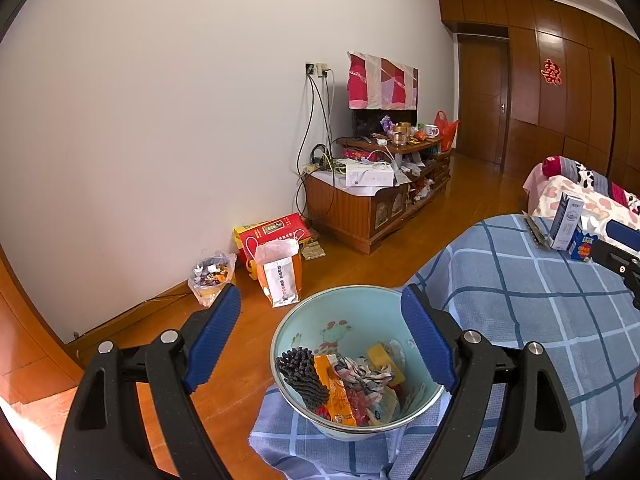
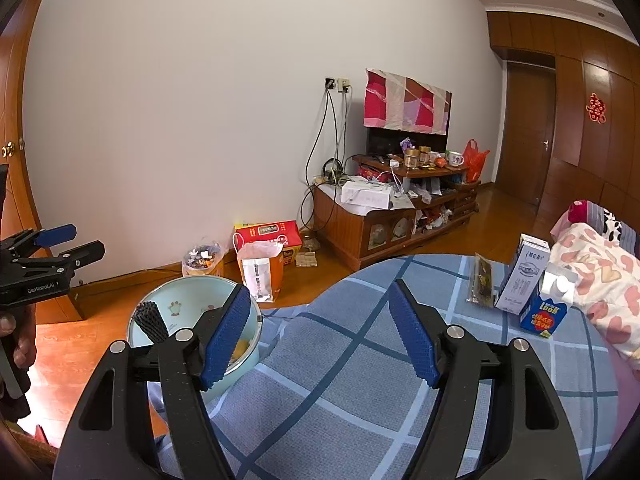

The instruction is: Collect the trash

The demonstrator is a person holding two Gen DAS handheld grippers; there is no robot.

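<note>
A pale blue bin (image 1: 348,308) stands at the left edge of the blue plaid tablecloth (image 1: 520,320). It holds a black foam net (image 1: 304,376), an orange wrapper (image 1: 340,394) and other crumpled packets. My left gripper (image 1: 322,340) hangs open above the bin, nothing between its blue pads. My right gripper (image 2: 320,338) is open over bare cloth, empty, with the bin (image 2: 188,300) to its left. Far right on the table lie a dark wrapper (image 2: 482,280), a white milk carton (image 2: 524,276) and a small blue carton (image 2: 546,314). The left gripper (image 2: 80,242) also shows at the left edge of the right wrist view.
A person's hand (image 2: 18,340) holds the left tool. A sofa with a heart-print cover (image 2: 600,272) borders the table on the right. Bags and a red box (image 1: 276,232) stand on the wooden floor by the wall, beside a cluttered TV cabinet (image 1: 360,208).
</note>
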